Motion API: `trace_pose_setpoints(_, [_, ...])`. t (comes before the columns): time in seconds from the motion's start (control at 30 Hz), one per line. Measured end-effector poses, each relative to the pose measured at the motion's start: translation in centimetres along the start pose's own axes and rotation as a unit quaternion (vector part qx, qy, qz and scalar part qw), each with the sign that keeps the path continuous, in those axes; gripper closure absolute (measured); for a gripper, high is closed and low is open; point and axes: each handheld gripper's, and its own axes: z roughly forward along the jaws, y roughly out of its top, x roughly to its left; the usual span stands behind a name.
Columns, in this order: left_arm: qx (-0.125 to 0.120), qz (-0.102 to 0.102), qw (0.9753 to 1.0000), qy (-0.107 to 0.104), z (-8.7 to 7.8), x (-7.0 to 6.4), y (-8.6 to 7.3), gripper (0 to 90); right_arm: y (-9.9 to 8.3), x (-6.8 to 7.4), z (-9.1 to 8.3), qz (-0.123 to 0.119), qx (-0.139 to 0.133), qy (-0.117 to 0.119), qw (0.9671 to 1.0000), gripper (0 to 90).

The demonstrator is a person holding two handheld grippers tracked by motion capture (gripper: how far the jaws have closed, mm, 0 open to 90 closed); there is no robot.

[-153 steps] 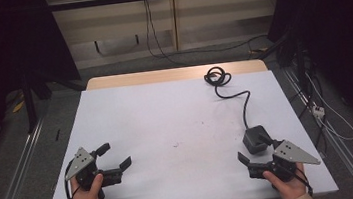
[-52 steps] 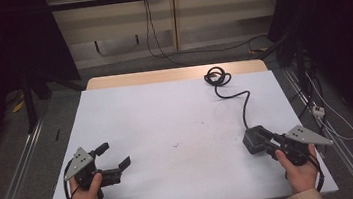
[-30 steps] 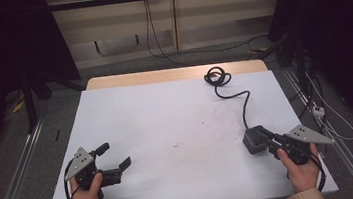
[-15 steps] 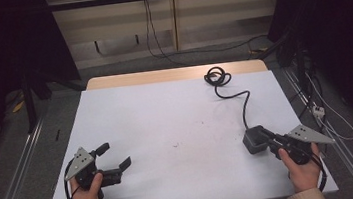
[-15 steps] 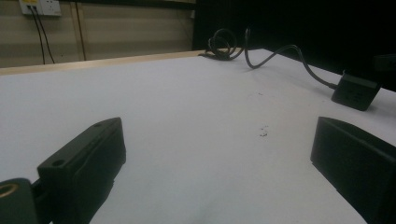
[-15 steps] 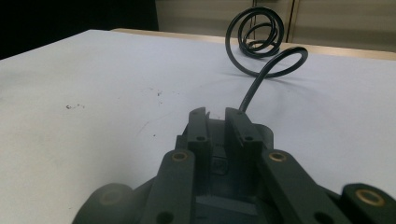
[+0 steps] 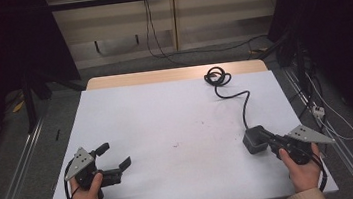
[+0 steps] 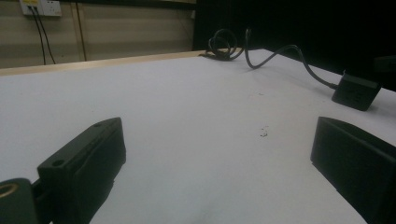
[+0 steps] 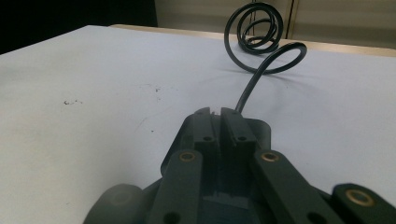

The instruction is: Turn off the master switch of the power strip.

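The right tool (image 7: 268, 138), jaws together and empty, touches the dark power adapter (image 7: 255, 139) near the table's (image 7: 165, 111) right edge (left tool (image 7: 115, 156) spread): probably rigid and smooth, best gripped across its flat sides, its stiff cable (image 7: 243, 103) dragging.

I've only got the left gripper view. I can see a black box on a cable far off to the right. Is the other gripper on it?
Observer: Nearly. The right gripper has its tips over the black box, jaws pressed together with nothing visible between them. I cannot tell whether they touch it.
Operator: Where does the cable go?
Observer: The cable runs from the box toward the far edge of the table and ends in a coil standing up off the surface.
Operator: And where does my gripper sit?
Observer: The left gripper is near the front left corner, jaws wide open and empty, well apart from the box.
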Motion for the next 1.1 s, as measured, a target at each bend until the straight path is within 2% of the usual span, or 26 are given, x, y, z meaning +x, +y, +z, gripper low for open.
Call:
trace_pose_setpoints(0.4, [0.0, 0.001, 1.0, 0.0, -0.01, -0.01, 0.01, 2.9, -0.01, -0.02, -0.03, 0.001, 0.006, 0.001, 1.0, 89.9])
trace_pose_setpoints(1.1, [0.0, 0.003, 1.0, 0.0, -0.01, -0.02, 0.01, 2.8, -0.14, -0.09, 0.08, -0.002, 0.012, 0.001, 0.9999, 90.0])
